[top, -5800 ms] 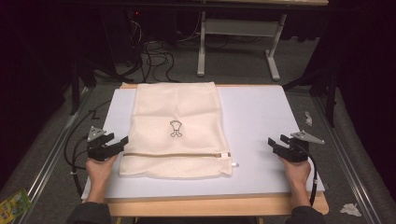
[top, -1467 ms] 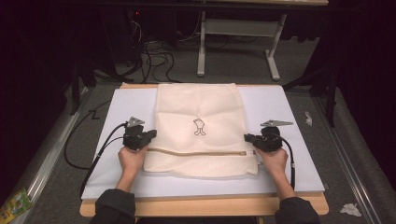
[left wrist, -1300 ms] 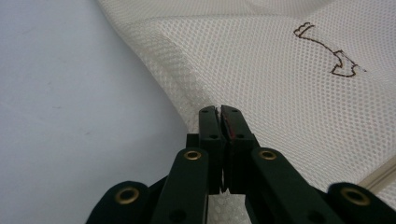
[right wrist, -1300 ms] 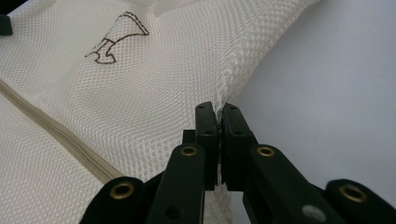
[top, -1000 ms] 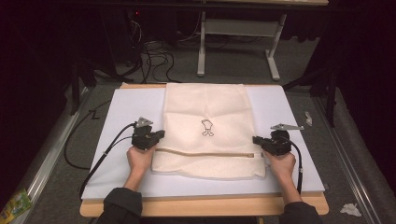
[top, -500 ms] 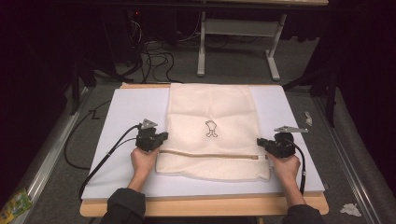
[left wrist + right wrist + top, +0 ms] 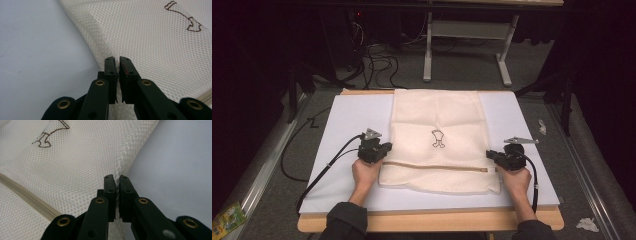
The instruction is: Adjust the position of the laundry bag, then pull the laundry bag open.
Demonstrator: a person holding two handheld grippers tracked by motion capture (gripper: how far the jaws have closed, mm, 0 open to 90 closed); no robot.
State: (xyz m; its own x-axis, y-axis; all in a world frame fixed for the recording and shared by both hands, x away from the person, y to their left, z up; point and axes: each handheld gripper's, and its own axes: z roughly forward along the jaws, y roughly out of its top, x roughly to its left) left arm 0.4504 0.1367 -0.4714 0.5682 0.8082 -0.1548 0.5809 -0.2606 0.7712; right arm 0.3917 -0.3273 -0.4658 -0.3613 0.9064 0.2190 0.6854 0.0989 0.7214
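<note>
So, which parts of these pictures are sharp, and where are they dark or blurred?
High view: the white table and mesh bag are evenly lit, the room behind is dark, and the whole picture is slightly soft. Left gripper view: the mesh near the fingers is sharp, while the nearest black parts blur. Right gripper view: much the same, with crisp weave by the fingers.

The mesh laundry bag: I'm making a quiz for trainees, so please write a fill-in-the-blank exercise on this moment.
1. The mesh laundry bag lies flat on a white ____.
2. The left gripper pinches the bag's ____ edge, as the high view shows it.
3. The right gripper is shut on the bag's ____ edge, as the high view shows it.
4. The zipper runs across the bag between the two ____.

Missing words: board; left; right; grippers
</note>
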